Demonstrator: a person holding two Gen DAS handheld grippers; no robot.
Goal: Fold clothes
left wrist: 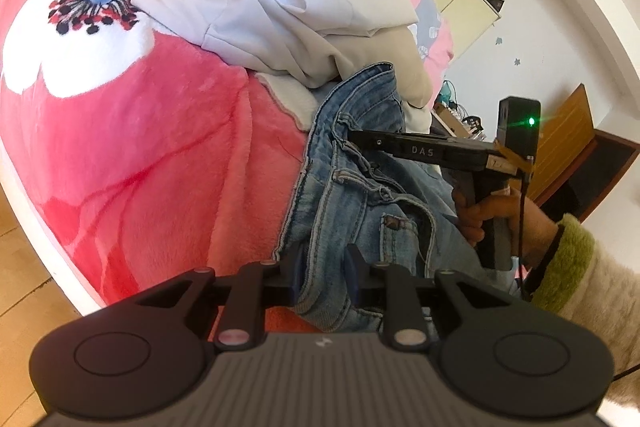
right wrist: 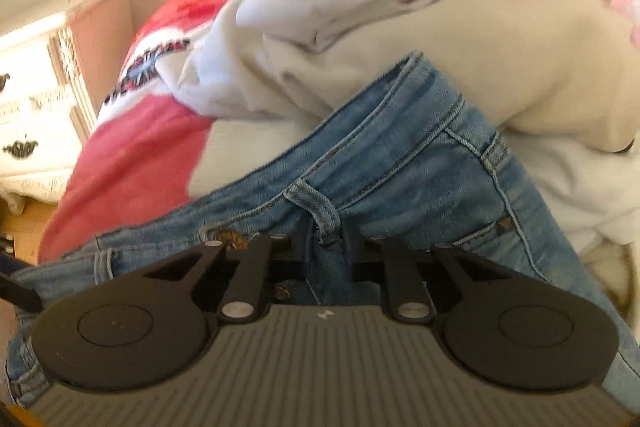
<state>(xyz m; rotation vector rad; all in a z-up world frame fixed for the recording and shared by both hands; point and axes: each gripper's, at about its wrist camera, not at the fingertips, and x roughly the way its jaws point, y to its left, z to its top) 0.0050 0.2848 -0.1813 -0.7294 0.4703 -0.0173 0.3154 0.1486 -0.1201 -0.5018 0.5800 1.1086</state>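
Light blue jeans (left wrist: 360,187) lie crumpled on a red floral blanket (left wrist: 140,147), their waistband and belt loops facing up. My left gripper (left wrist: 322,267) is shut on a fold of the denim at the near edge. In the left wrist view the right gripper (left wrist: 352,135) reaches in from the right, its tip on the waistband, held by a hand (left wrist: 492,215). In the right wrist view the jeans (right wrist: 400,155) fill the middle, and my right gripper (right wrist: 326,247) is shut on the waistband at a belt loop.
A heap of white and cream clothes (left wrist: 260,11) lies just beyond the jeans, also seen as the pale pile (right wrist: 360,27). A white dresser (right wrist: 28,107) stands beside the bed. Wood floor (left wrist: 24,267) shows past the bed's edge. A green-cuffed sleeve (left wrist: 568,267) is at the right.
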